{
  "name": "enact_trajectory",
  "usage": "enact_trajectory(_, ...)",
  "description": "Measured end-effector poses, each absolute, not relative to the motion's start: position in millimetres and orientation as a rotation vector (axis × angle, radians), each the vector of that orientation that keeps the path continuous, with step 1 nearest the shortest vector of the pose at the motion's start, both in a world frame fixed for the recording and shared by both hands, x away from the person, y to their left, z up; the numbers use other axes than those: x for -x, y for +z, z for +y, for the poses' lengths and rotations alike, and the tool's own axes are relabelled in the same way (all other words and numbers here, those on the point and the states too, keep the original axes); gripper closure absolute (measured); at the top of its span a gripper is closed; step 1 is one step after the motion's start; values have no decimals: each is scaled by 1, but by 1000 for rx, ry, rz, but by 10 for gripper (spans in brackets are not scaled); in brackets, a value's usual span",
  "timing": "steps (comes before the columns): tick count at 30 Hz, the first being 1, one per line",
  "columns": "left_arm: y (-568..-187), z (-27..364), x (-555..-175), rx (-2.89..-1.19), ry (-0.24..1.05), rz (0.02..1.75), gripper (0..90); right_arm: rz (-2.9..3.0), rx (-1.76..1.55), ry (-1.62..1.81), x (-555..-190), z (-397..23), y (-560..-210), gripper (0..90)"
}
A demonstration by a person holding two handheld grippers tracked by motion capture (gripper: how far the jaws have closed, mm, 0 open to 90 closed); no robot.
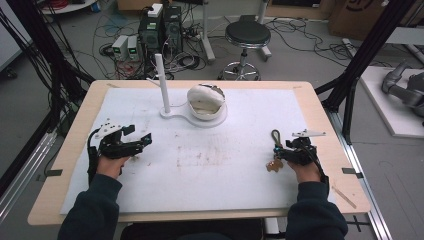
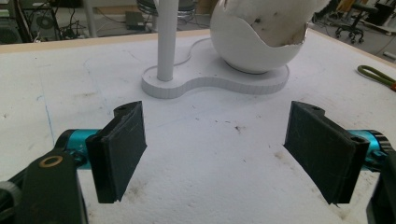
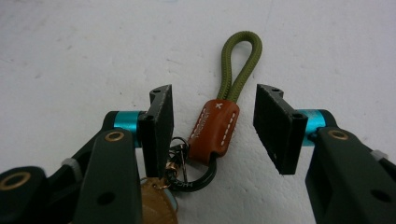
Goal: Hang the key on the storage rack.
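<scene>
White foam covering counter (image 1: 150, 195); left gripper (image 1: 142, 138) and right gripper (image 1: 278, 153) resting apart. Left fingers (image 2: 122, 149) wide, bare, facing white stand (image 2: 210, 81). Right fingers (image 3: 161, 126) half-parted astride keychain (image 3: 215, 133), not pressing it.

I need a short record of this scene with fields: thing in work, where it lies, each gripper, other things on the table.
thing in work: keychain with green cord loop, brown leather tab, black ring
where: flat on the white mat, right side
right gripper: open, jaws either side of the leather tab, not pressing it
left gripper: open, nothing between the jaws
other: white stand with post and egg-shaped bowl
</scene>
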State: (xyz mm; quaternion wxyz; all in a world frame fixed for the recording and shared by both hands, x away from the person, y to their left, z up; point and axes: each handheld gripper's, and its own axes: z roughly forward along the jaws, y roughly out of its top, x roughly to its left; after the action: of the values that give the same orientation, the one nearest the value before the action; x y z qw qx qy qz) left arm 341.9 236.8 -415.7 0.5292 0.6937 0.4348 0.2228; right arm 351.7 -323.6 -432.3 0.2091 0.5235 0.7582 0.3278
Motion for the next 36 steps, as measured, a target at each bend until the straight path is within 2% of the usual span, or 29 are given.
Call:
enact_trajectory(5, -416, 237, -342, -1655, 532, 1041, 204, 2178, -1502, 814, -359, -321, -441, 611)
enact_trajectory(17, -416, 236, -341, -1660, 529, 1041, 209, 2202, -1518, 738, -360, -314, -437, 776)
enact_trajectory(30, -416, 237, -341, -1668, 541, 1045, 218, 2144, -1465, 966, -354, -315, -424, 791)
enact_trajectory(36, -416, 237, -342, -1675, 545, 1044, 218, 2103, -1321, 1297, -347, -298, -401, 790)
